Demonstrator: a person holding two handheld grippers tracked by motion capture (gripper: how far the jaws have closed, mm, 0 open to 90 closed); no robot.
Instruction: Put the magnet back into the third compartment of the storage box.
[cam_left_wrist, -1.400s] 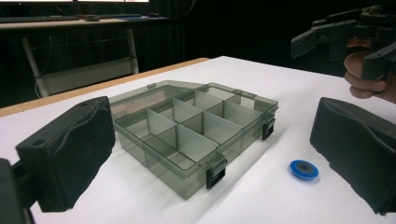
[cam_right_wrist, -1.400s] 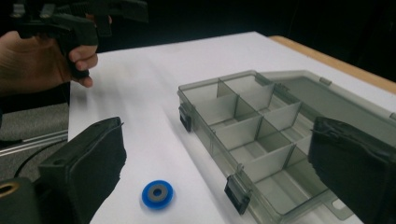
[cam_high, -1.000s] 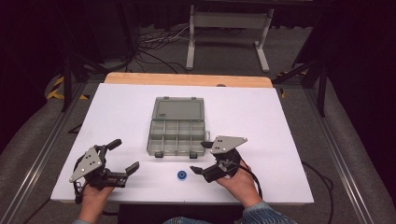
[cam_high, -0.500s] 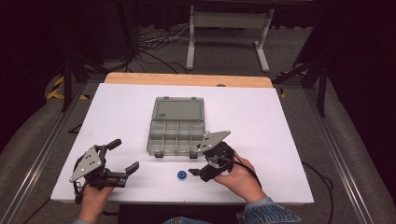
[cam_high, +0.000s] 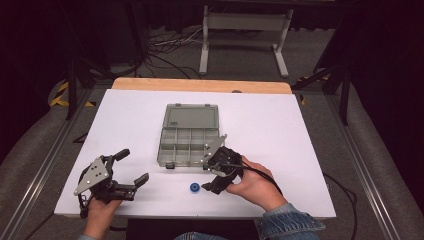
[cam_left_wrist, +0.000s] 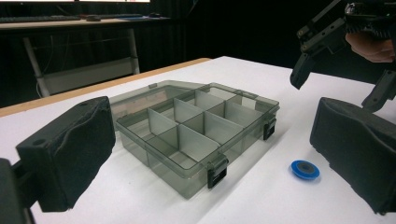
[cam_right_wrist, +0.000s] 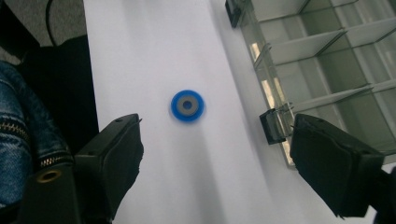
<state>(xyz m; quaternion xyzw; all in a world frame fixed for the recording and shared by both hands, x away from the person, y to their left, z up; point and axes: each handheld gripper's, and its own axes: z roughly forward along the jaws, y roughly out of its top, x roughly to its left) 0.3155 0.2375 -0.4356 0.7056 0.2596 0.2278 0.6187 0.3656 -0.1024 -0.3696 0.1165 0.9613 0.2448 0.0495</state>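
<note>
Both the right tool (cam_high: 212, 181) and the left tool (cam_high: 134, 167) gape wide, empty, touching nothing.

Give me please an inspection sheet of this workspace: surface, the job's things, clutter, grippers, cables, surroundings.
Surface: white table with a wooden far edge, bare apart from the two things below.
Job's things: grey clear box, lid open and lying flat behind it, compartments look empty; blue disc on the table in front of the box, apart from it.
Clutter: nothing seen.
Grippers: left gripper open, low at the front left, holding nothing; right gripper open, tilted down above the disc, not touching it.
Cables: one trails from each gripper; more lie on the floor behind the table.
Surroundings: dark room, grey stand behind, floor rails on both sides.
</note>
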